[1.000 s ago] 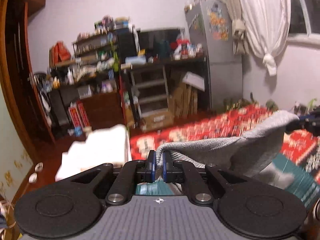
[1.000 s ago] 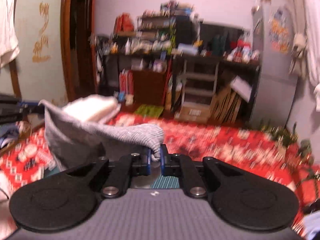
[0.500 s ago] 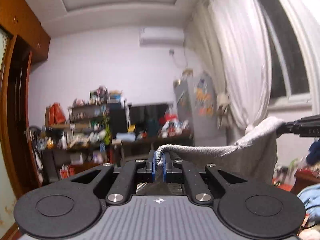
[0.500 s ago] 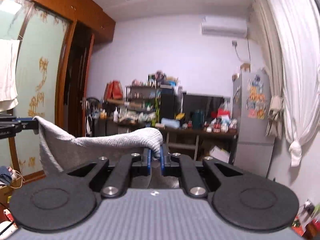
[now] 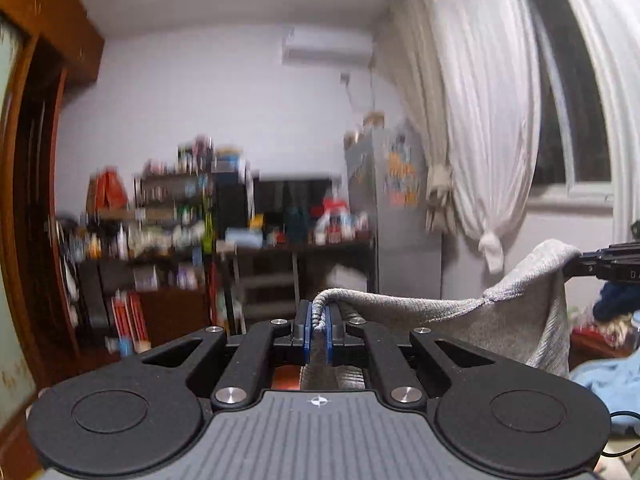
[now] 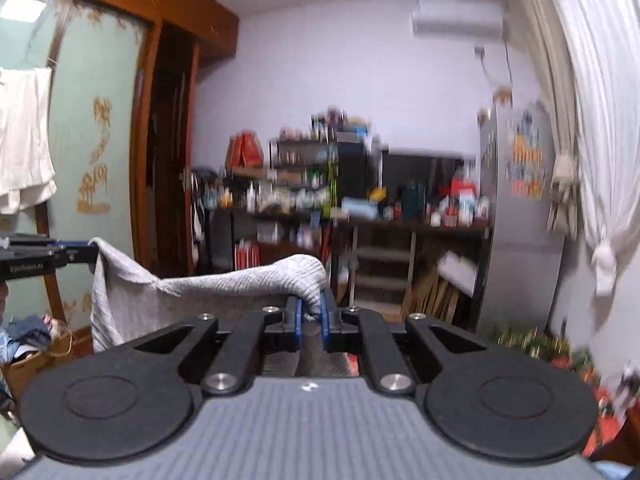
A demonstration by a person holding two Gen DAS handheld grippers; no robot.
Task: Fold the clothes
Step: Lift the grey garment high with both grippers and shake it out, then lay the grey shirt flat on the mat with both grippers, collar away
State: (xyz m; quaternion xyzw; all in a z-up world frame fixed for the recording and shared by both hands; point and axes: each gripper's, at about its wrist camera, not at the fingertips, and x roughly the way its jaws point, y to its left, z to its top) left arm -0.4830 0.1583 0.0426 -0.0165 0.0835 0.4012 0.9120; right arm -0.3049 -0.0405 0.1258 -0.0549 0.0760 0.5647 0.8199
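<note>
Only right view: hanging white cloth

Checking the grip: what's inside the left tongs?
A bunched edge of the gray sweater sits between the left tongs. How much cloth is pinched is hidden.

Two fisheye views, each mounted just behind a hand-held gripper, look level along its fingers across a room. Both face the same far wall with cluttered shelves, a grey fridge and white curtains. Each catches the other gripper at its edge, joined by a grey knit garment.
</note>
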